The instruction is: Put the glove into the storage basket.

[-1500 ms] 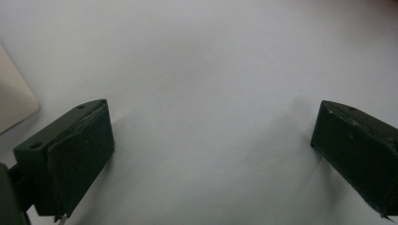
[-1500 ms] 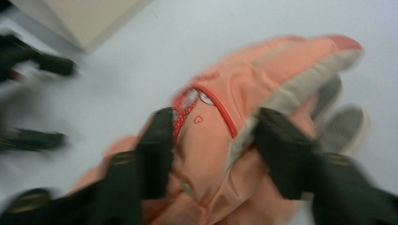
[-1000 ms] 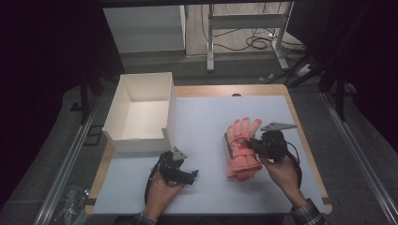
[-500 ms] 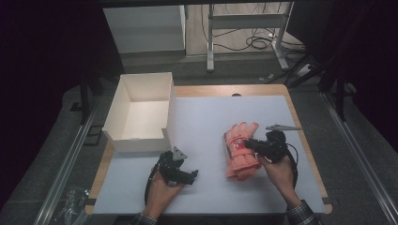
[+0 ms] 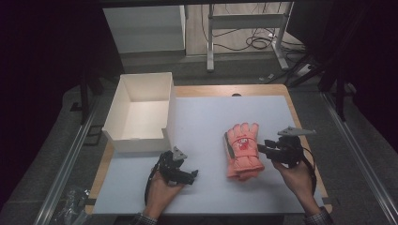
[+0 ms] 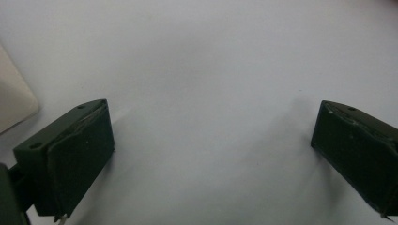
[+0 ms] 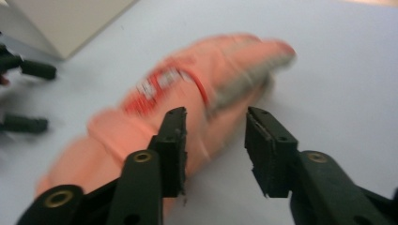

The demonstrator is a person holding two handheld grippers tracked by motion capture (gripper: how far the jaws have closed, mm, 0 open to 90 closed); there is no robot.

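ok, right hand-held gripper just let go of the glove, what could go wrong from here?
1. The right hand-held gripper, jaws just opening with nothing between them, sits right beside the glove; a jaw could snag the fabric and drag it.
2. The box is far across the table; a shallow regrip may drop the glove.

Left gripper: two black, blocky jaws rise at 8 and 4 o'clock, standing wide apart with nothing between them, above a plain white matte table surface. A rounded cream-white corner of a box enters at 9 o'clock.
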